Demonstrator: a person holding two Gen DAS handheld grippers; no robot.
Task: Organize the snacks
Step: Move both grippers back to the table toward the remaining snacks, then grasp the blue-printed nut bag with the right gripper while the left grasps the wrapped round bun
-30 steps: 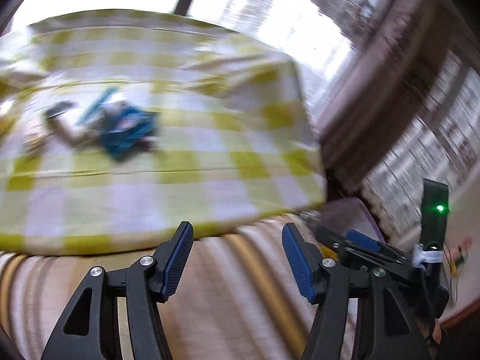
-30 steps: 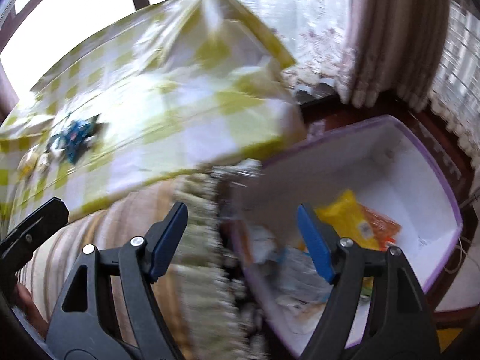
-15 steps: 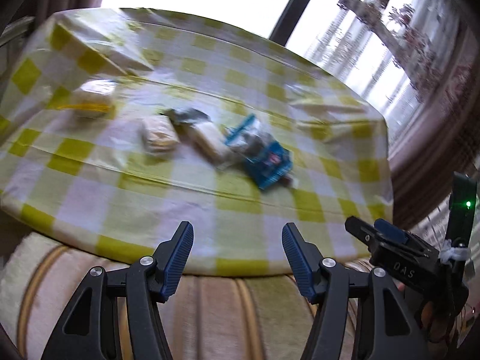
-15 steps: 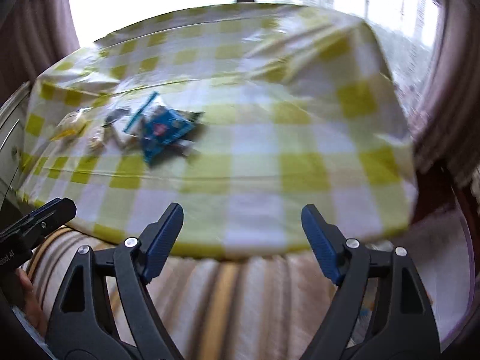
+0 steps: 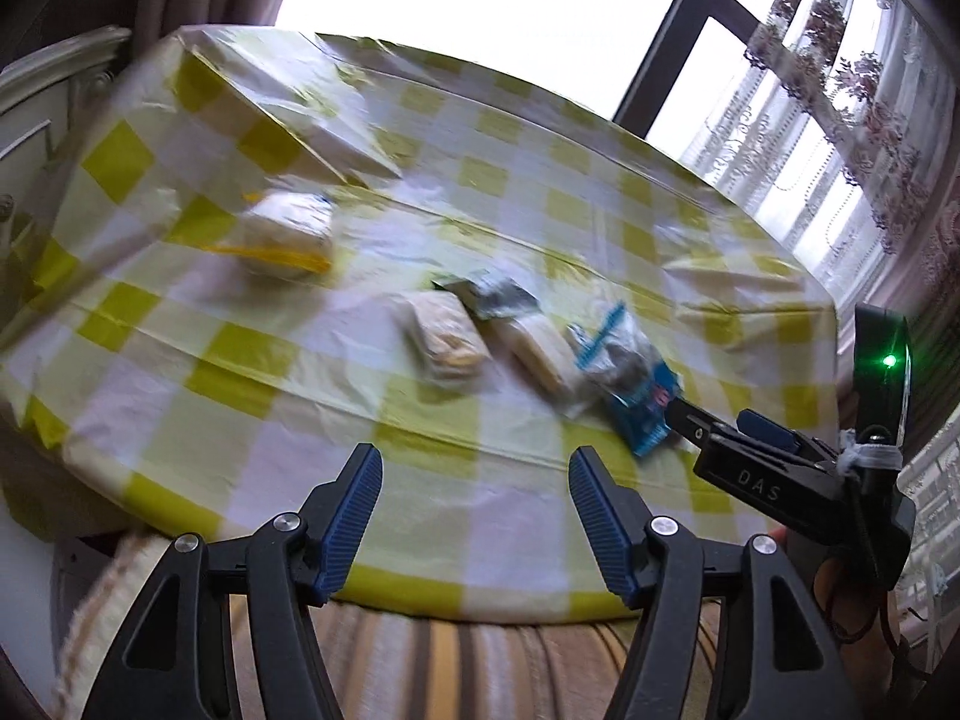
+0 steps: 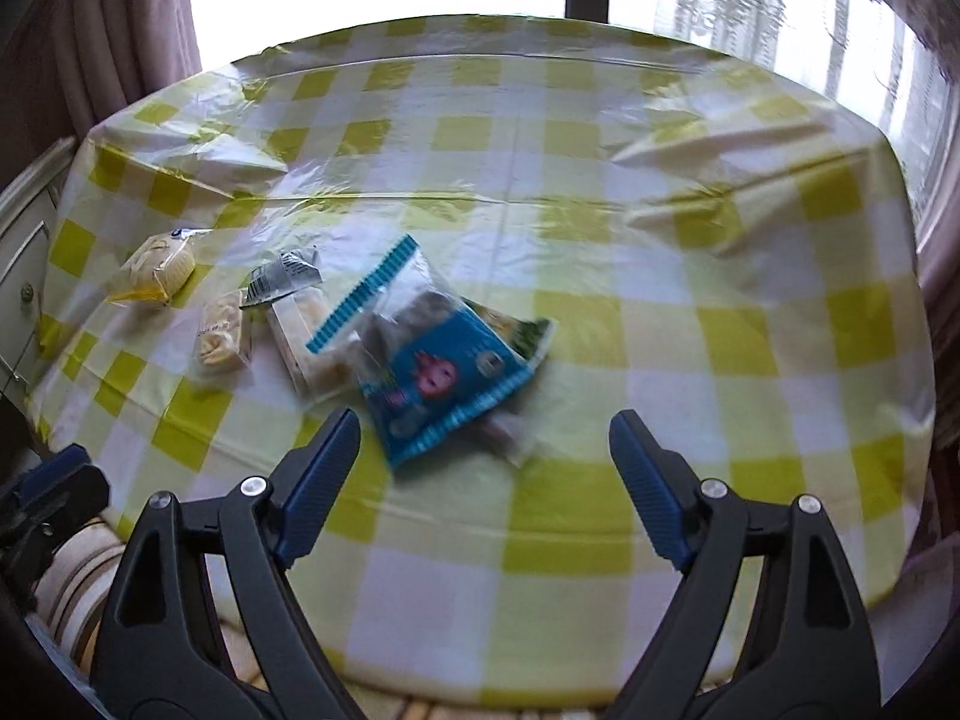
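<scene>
Several snack packets lie on a round table with a yellow-and-white checked cloth. A blue packet with a pink cartoon figure lies nearest my right gripper, which is open and empty just short of it. Left of it lie a clear pack of pale biscuits, a small pastry pack and a yellow-edged bun pack. My left gripper is open and empty at the table's near edge. In its view the blue packet, pastry pack and bun pack show.
A striped sofa cushion lies below the table's near edge. A white cabinet stands at the left. A window with lace curtains is behind the table. The right gripper's body shows at the left view's right.
Both grippers have swung from the purple storage box beside the table to face the tabletop and moved closer to the snacks. Both stay open and empty.
</scene>
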